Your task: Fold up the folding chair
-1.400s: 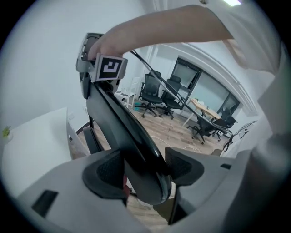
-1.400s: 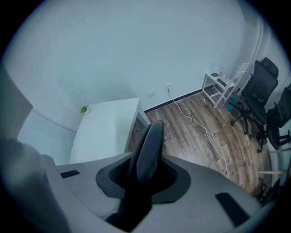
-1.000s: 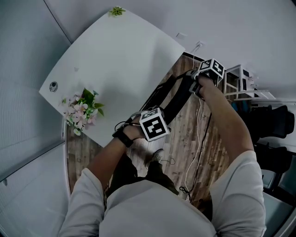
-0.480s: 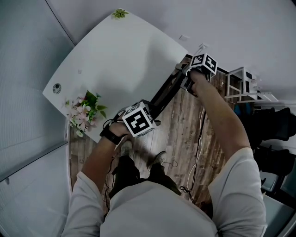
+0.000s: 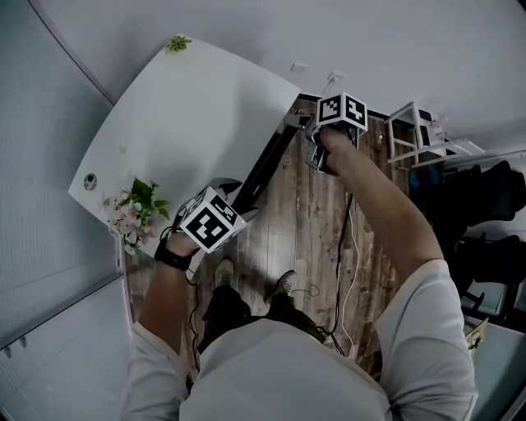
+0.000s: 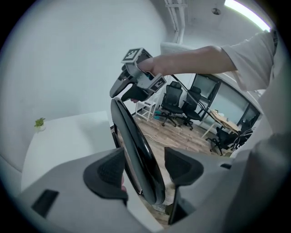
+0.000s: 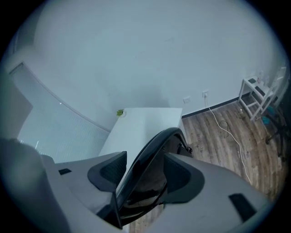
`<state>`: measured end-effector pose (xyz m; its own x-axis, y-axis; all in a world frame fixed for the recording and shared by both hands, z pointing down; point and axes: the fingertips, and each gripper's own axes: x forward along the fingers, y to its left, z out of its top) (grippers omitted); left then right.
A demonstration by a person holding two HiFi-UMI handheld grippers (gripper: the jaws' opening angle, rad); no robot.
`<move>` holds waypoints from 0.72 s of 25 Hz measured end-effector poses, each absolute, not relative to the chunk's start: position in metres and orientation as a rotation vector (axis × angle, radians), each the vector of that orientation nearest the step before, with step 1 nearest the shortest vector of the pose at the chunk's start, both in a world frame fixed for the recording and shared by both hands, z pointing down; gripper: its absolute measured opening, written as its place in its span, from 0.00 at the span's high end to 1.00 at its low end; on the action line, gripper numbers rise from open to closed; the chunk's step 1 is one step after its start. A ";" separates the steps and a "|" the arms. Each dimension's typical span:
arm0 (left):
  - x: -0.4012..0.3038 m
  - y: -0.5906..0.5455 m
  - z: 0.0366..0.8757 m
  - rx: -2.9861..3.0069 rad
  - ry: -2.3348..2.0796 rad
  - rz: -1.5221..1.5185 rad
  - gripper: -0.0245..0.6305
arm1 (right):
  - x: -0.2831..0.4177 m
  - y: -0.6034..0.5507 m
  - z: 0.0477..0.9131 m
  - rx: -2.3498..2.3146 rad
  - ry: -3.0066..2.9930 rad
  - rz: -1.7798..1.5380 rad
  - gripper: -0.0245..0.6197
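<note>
Folding chair (image 5: 265, 163): collapsed since a second ago from a broad shape to a thin black slab, close beside the white table (image 5: 189, 107)
Right gripper (image 7: 144, 175): jaws have just been opening; chair's edge between them, unpinched
Left gripper (image 6: 145, 168): jaws spread round the chair's rim; not clamping
Meaning for you: fold looks done; only parking it seems left

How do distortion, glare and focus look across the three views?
Head view: wide-angle lens bows the white table; light even, picture sharp. Left gripper view: fisheye with dark corners, ceiling light flares top right, glossy folding chair carries highlights. Right gripper view: dim, bluish, soft.
</note>
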<state>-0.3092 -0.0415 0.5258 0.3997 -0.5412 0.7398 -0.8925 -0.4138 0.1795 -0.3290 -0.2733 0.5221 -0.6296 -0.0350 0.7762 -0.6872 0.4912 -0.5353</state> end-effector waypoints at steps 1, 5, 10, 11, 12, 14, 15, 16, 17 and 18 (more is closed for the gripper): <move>-0.308 -0.044 0.520 2.094 -1.239 0.817 0.54 | -0.321 -0.274 0.512 0.589 -2.044 1.148 0.55; -0.297 -0.060 0.491 2.105 -1.357 0.831 0.54 | -0.277 -0.271 0.468 0.581 -2.176 1.133 0.58; -0.265 -0.084 0.446 2.149 -1.517 0.796 0.54 | -0.192 -0.259 0.413 0.641 -2.359 0.906 0.61; -0.254 -0.089 0.434 2.174 -1.537 0.777 0.54 | -0.170 -0.256 0.402 0.664 -2.399 0.829 0.62; -0.243 -0.095 0.424 2.203 -1.555 0.755 0.54 | -0.148 -0.252 0.390 0.690 -2.438 0.750 0.62; -0.219 -0.106 0.403 2.265 -1.579 0.703 0.54 | -0.103 -0.244 0.367 0.750 -2.502 0.595 0.64; -0.207 -0.110 0.395 2.292 -1.583 0.675 0.54 | -0.080 -0.238 0.358 0.780 -2.527 0.527 0.65; -0.195 -0.113 0.389 2.312 -1.581 0.651 0.55 | -0.059 -0.232 0.349 0.809 -2.549 0.470 0.66; -0.183 -0.115 0.383 2.329 -1.577 0.628 0.56 | -0.038 -0.225 0.342 0.838 -2.568 0.426 0.67; -0.170 -0.117 0.377 2.347 -1.571 0.605 0.57 | -0.017 -0.218 0.334 0.870 -2.587 0.390 0.68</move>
